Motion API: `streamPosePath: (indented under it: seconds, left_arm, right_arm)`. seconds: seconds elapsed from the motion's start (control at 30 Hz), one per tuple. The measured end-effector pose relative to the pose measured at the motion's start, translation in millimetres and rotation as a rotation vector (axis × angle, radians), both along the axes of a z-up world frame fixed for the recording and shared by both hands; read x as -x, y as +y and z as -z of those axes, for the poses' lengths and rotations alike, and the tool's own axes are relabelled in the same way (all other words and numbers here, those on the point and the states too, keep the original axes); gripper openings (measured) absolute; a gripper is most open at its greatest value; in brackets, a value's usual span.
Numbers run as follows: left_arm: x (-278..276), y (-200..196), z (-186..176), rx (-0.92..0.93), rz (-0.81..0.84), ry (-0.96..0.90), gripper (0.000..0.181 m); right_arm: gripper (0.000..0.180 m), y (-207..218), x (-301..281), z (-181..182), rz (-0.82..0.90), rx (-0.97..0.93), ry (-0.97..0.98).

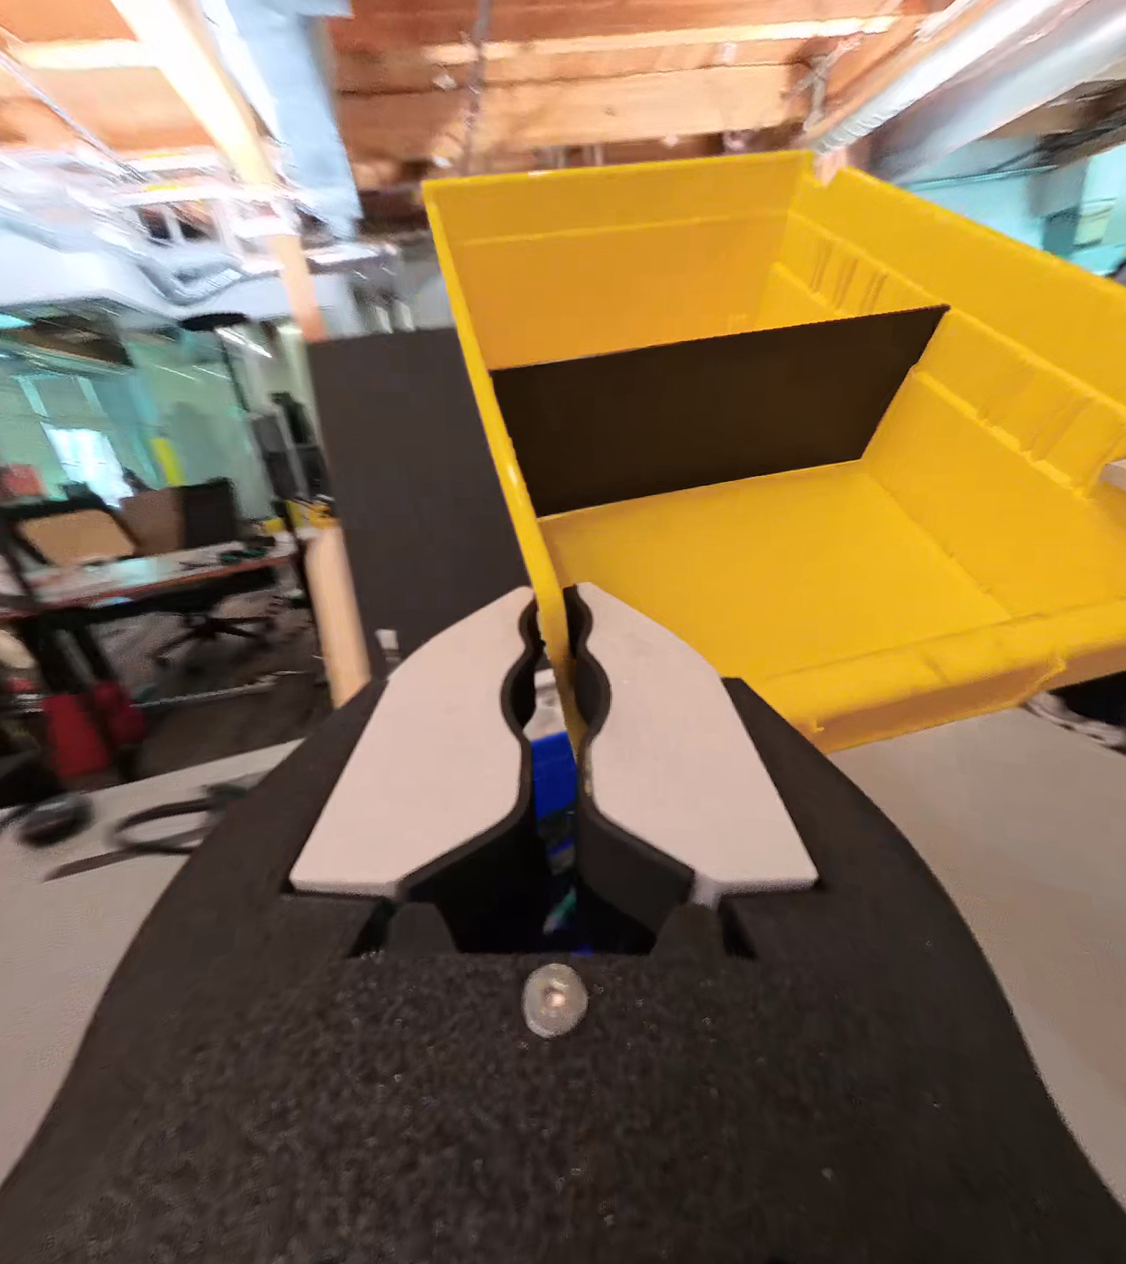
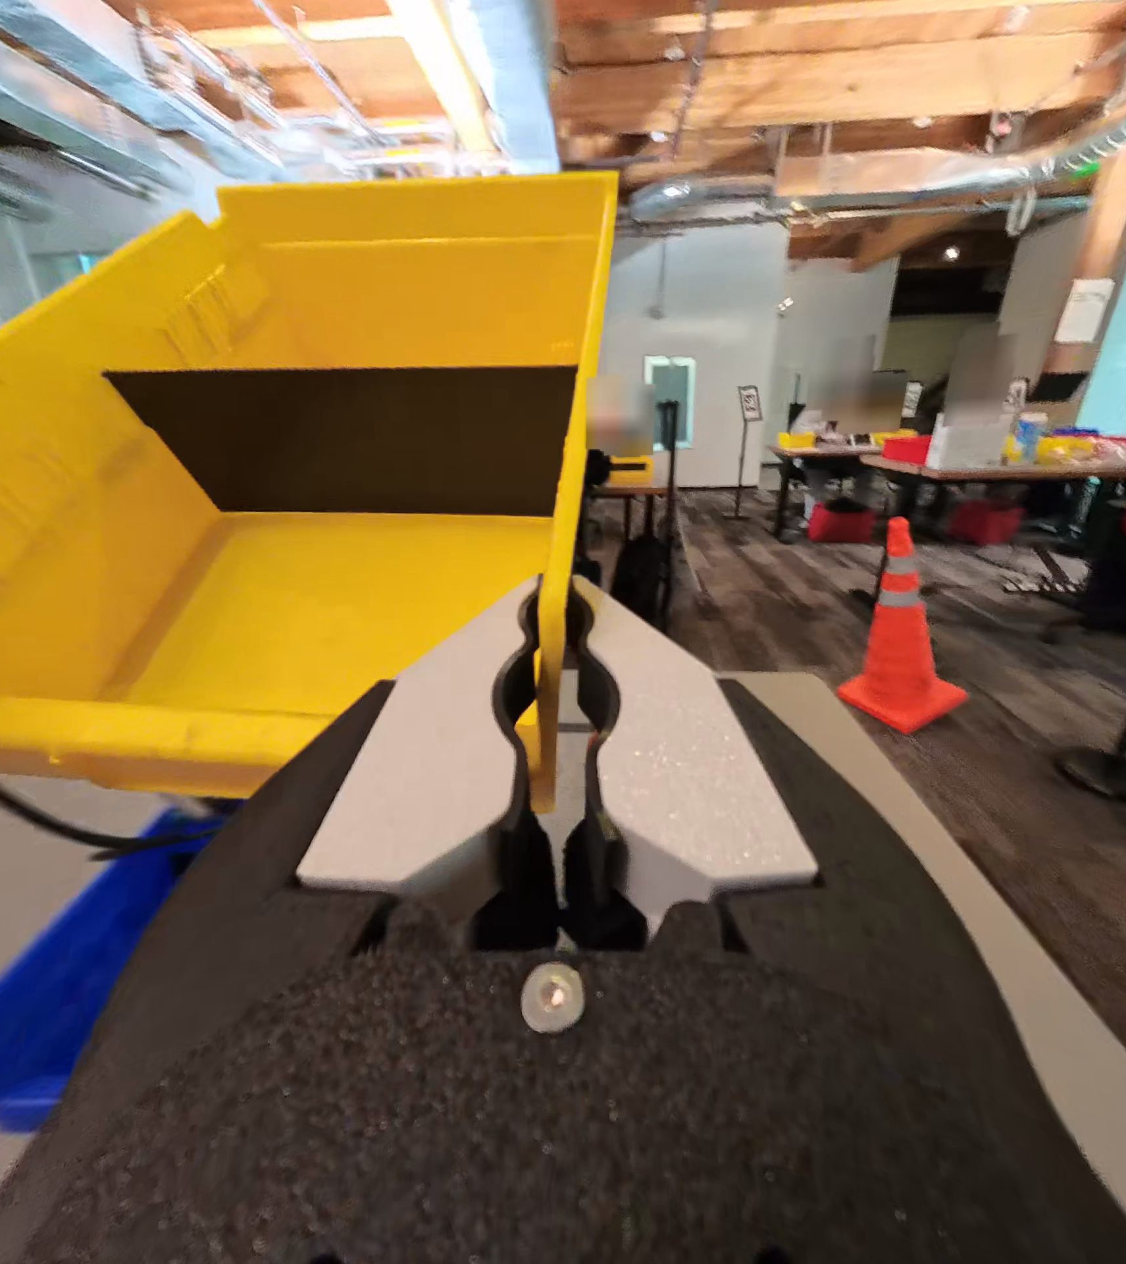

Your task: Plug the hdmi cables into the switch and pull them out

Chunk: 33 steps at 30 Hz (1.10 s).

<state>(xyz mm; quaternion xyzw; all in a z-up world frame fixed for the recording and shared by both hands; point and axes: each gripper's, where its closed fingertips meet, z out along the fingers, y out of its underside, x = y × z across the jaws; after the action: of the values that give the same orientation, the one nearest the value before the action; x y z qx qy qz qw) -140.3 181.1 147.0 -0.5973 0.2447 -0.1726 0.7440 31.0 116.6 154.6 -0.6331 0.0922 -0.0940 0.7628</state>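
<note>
left gripper clamping yellow bin wall

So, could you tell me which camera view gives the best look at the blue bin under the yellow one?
The right wrist view: the blue bin shows as a broad, blurred side below the lifted yellow bin, left of the right gripper. The left wrist view gives only a blue sliver between the left gripper's fingers.
</note>
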Motion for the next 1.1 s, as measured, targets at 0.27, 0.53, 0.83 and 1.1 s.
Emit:
streamPosePath:
  seconds: [0.27, 0.53, 0.83, 1.1]
  left_arm:
    - [-203.8, 1.8, 199.7, 0.325, 0.05, 0.203, 0.006]
    - [-222.1, -4.7, 274.1, 0.469, 0.052, 0.27, 0.008]
    - [-192.0, -65.6, 260.2, 0.575, 0.479, 0.329, 0.034]
    - [8.8, -43.0, 183.9, 0.284, 0.299, 0.264, 0.036]
  right_arm:
    - [0.003, -3.4, -209.8, 181.0, 0.134, 0.381, 0.112]
    - [0.004, 0.6, -234.6, 282.7, 0.095, 0.615, 0.222]
    - [0.014, -2.0, -236.1, 280.6, 0.127, 0.571, 0.319]
    - [0.031, 8.7, -187.6, 200.1, 0.071, 0.363, 0.338]
